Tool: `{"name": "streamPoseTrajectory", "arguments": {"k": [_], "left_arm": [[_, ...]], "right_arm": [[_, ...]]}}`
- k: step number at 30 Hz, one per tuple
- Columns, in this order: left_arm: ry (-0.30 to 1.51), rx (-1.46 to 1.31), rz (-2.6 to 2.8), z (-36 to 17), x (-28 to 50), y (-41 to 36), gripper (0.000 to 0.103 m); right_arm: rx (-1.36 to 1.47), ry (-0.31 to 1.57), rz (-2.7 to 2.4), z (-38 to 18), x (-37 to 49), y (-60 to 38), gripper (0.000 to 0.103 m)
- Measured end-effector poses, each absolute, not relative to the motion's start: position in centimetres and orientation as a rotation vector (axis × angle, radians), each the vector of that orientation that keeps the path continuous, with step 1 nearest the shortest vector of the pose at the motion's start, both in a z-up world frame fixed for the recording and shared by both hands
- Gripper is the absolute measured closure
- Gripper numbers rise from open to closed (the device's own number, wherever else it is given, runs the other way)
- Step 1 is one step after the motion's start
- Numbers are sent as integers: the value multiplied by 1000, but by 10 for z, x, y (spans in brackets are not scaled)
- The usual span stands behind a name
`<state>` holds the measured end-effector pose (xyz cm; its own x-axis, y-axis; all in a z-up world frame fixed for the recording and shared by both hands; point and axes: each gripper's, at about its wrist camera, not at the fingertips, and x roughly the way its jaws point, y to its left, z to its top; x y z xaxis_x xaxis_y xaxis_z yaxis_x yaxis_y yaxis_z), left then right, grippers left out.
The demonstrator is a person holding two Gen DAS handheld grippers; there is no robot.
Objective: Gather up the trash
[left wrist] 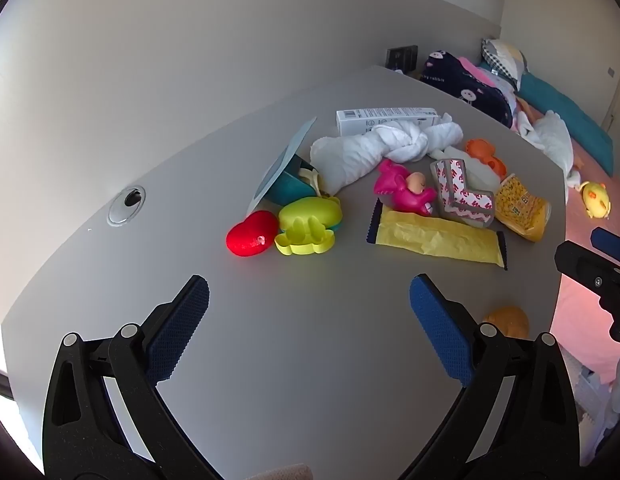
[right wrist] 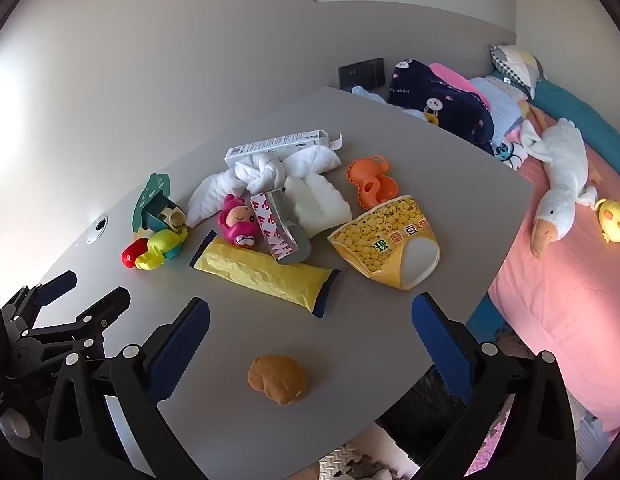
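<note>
Trash is what we are after, and it lies mixed among toys on the grey tabletop [right wrist: 450, 184]: the long yellow wrapper [right wrist: 266, 276] sits just ahead of our right hand-held gripper [right wrist: 310, 320], the yellow corn snack bag [right wrist: 390, 240] ahead and to its right, and the white carton [right wrist: 278, 145] farthest off behind a knotted white cloth [right wrist: 266, 172]. A strip of red-and-white tape backing [right wrist: 280, 226] rests against the wrapper's far edge. Directly between the right gripper's fingers, close in, lies a brown crumpled lump [right wrist: 278, 379], which we judge may be trash too. Our left hand-held gripper [left wrist: 310, 300] hovers over bare tabletop, with the red toy [left wrist: 252, 238] and green toy [left wrist: 308, 224] ahead of it and the wrapper ahead to its right. Both grippers stand wide open and hold nothing. No bin or bag for the rubbish shows in either view, and every piece lies loose, so we judge the collecting is at its start, with all of it left to do.
</note>
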<state>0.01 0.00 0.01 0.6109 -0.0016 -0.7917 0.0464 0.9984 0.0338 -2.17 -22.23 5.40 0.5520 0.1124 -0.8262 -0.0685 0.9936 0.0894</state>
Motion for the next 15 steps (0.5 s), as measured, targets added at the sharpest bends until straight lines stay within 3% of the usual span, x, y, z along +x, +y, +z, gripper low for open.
{"name": "streamPoseTrajectory", "arguments": {"k": [15], "left_arm": [[907,45,-32,0,0,0,6]], "right_arm": [[48,984,105,56,-22,-223,2]]}}
